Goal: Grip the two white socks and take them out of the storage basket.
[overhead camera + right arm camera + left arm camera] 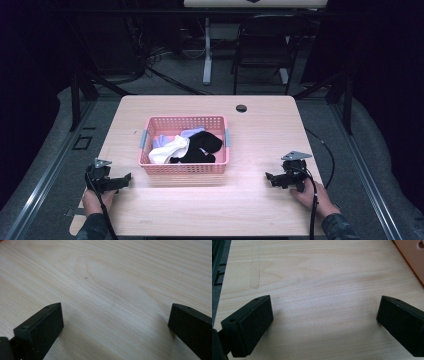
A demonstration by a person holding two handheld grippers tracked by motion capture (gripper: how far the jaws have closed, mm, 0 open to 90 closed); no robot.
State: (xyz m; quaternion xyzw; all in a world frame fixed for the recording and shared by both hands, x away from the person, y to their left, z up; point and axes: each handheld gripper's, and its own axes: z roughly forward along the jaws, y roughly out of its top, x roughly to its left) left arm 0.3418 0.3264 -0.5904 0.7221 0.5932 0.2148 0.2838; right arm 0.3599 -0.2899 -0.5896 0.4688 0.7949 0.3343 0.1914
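High view: we see a light wooden tabletop [250, 200] carrying a pink slotted basket [184, 168] near its centre. Inside the basket lie a black sock [202, 147], a white sock [167, 151] just left of it and touching it, and a pale lavender garment [192, 132] behind both. We find the left claw [125, 178] near the tabletop's left front edge, well apart from the basket, and the right claw [270, 178] toward the right front; a hand grips each. A round cable hole [241, 108] sits at the far side. Left gripper view: we see the jaws spread wide over bare wood, with a basket corner at upper right. Right gripper view: the jaws likewise stand released, nothing between them.
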